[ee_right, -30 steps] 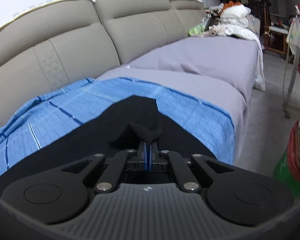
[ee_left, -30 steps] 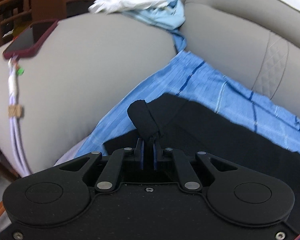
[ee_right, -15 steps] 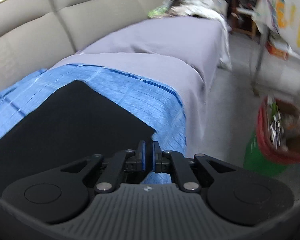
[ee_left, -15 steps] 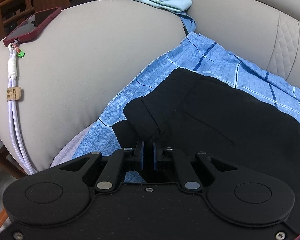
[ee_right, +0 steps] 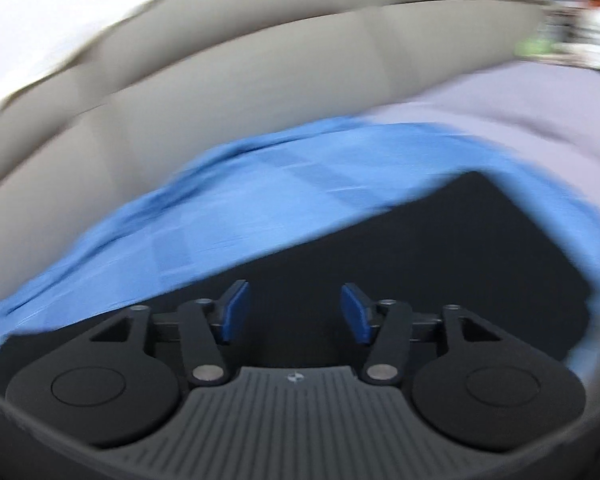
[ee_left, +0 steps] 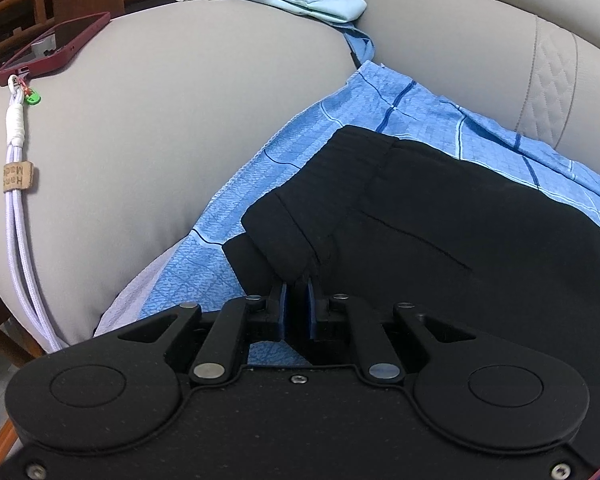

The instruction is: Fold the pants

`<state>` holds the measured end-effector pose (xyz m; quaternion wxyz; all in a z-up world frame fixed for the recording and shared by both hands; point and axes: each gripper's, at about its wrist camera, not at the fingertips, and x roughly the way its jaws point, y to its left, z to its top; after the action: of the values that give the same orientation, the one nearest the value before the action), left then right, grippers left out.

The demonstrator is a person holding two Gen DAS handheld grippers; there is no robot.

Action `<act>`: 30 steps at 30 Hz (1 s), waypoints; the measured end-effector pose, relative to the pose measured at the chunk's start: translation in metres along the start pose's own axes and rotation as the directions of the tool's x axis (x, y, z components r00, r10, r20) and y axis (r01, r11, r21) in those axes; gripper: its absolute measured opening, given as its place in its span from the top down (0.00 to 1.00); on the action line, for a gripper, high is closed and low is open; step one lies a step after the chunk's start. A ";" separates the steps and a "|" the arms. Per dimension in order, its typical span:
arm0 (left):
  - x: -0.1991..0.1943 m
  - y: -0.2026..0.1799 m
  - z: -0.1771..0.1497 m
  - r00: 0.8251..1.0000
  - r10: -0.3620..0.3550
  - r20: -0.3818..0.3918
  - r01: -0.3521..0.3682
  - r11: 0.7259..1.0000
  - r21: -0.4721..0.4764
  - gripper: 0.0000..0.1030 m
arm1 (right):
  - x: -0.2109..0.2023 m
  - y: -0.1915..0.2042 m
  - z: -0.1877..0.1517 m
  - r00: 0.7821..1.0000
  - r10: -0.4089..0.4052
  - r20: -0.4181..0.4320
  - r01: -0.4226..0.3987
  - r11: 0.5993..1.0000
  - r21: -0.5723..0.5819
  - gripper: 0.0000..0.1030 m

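The black pants [ee_left: 460, 216] lay spread on a blue checked cloth [ee_left: 380, 108] over the beige sofa [ee_left: 160, 128]. The left gripper [ee_left: 296, 292] was pinching a folded flap of their waistband corner between its pressed-together pads. The right gripper [ee_right: 294, 312] hovered above the other end of the pants, its jaws opening with nothing between them. A red-cased phone [ee_left: 56, 46] rested on the armrest, its white cord [ee_left: 18, 208] hanging down.
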<state>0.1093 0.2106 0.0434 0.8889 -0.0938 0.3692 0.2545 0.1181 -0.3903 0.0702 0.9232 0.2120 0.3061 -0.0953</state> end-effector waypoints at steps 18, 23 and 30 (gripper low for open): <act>0.005 0.026 -0.022 0.981 -0.152 0.123 0.154 0.988 0.001 0.87 | 0.140 0.323 -0.057 0.856 0.246 -0.454 -0.441 0.807 -0.392 0.35; 0.007 0.029 -0.022 0.978 -0.170 0.120 0.171 0.985 0.002 0.87 | 0.133 0.349 -0.078 0.883 0.238 -0.404 -0.438 0.726 -0.531 0.65; 0.007 0.043 -0.020 0.971 -0.219 0.096 0.225 0.972 -0.062 0.87 | 0.122 0.349 -0.073 0.942 0.242 -0.232 -0.334 0.751 -0.570 0.93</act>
<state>0.0793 0.2426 0.0248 0.9232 -0.1555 0.3072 0.1706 0.2835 -0.0514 0.0595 0.9213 -0.0410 0.3493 0.1659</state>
